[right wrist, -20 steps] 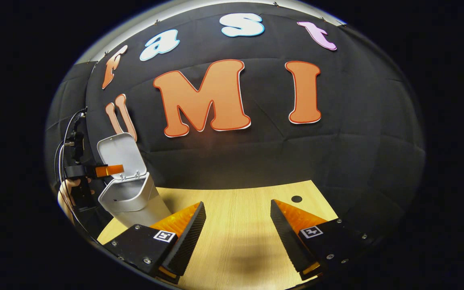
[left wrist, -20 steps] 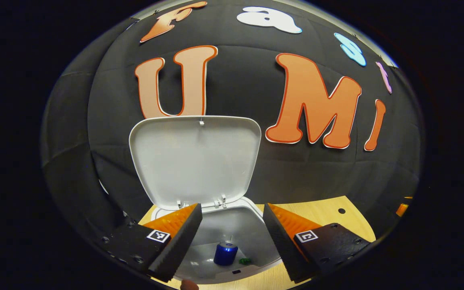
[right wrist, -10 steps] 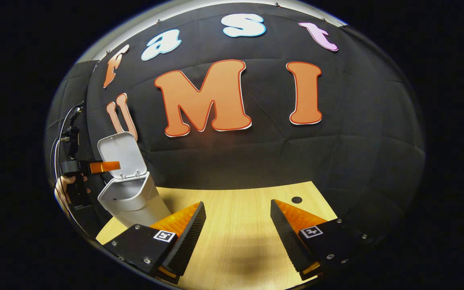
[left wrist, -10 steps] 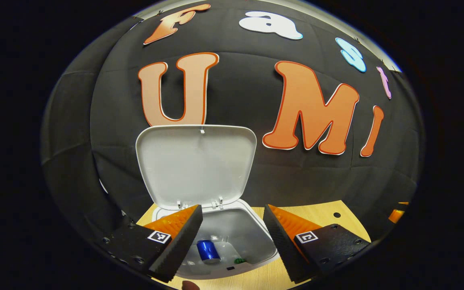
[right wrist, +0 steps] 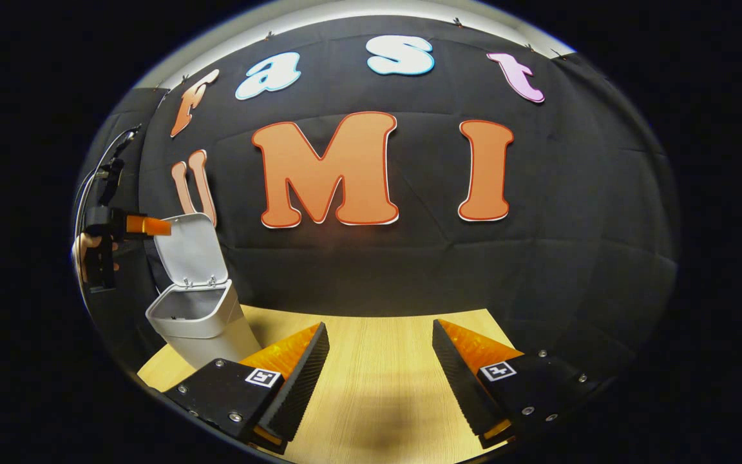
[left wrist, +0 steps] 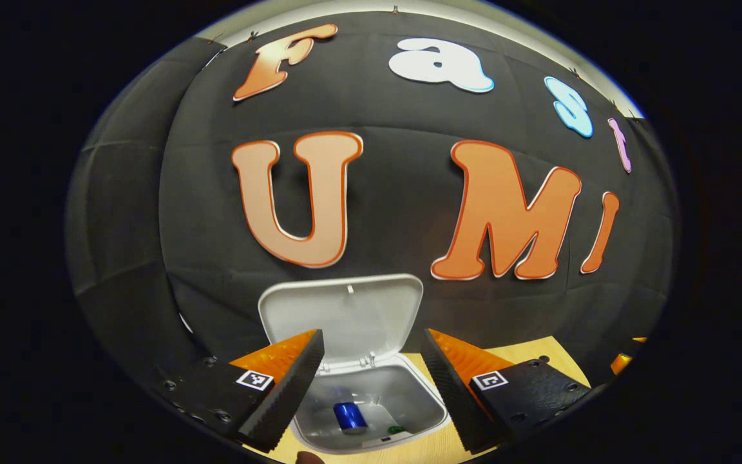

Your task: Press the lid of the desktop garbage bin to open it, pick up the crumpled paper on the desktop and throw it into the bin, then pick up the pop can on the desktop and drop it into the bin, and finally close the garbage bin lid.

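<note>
Booth: black cloth wall behind a light wood desktop (right wrist: 377,361); a small dark hole in the wood near its far right edge in the left gripper view.
Bin: white desktop garbage bin (right wrist: 200,325) stands at the left end of the desktop, close to the wall – upright, mouth open.
Lid: bin lid (left wrist: 345,316) is hinged at the back edge and stands up, pale inside facing the left gripper's camera; in the right gripper view it leans slightly back toward the wall (right wrist: 192,248).
Pop can: blue pop can (left wrist: 349,416) lies on its side at the bottom of the bin, seen from above between the left gripper's fingers.
Other contents: a small green bit (left wrist: 396,428) beside the can on the bin floor; crumpled paper not clearly made out – pale shapes near the can, cannot tell.
Left gripper: left gripper (left wrist: 371,380) hangs above the bin mouth, fingers wide apart, holding nothing; from the right gripper view it sits up by the lid's top edge (right wrist: 145,225), with a hand (right wrist: 84,248) on its grip and cables rising behind it.
Right gripper: right gripper (right wrist: 377,374) hovers over bare desktop, well apart from the bin, fingers spread, nothing between them.
</note>
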Action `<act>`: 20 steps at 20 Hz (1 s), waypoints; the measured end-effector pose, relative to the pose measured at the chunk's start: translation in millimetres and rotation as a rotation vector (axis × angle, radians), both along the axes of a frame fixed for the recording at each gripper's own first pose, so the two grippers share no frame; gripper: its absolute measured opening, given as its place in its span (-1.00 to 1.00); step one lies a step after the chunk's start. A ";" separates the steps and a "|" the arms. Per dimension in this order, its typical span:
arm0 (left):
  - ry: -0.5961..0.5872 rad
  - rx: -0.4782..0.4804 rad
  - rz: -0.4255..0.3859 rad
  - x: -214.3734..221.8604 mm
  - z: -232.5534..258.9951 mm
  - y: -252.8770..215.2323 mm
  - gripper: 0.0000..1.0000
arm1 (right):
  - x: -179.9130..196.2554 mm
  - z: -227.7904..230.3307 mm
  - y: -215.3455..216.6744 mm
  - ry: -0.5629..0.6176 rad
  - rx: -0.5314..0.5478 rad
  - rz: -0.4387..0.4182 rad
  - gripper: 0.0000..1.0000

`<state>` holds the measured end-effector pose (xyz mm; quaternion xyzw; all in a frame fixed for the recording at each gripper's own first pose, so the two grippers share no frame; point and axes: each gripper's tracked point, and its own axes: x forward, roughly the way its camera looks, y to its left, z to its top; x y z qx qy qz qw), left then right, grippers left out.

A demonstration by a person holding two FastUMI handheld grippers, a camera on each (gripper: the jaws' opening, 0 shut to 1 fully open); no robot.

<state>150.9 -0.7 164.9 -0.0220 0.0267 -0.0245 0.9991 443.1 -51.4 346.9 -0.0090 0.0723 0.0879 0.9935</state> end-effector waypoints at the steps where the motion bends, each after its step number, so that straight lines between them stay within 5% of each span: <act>1: -0.019 0.006 -0.008 1.9 15.2 0.2 0.92 | -0.7 0.8 0.4 -0.002 0.004 0.002 0.92; 8: -0.073 0.015 0.002 35.7 96.6 18.6 0.91 | -4.0 7.1 -6.6 -0.014 0.017 -0.016 0.92; 11: -0.069 0.103 0.046 56.2 111.2 37.2 0.93 | -5.3 5.1 -14.0 -0.011 0.020 -0.031 0.92; 20: 0.044 0.107 0.053 98.3 72.3 46.0 1.00 | -5.2 -7.3 -23.3 0.030 0.049 -0.056 0.93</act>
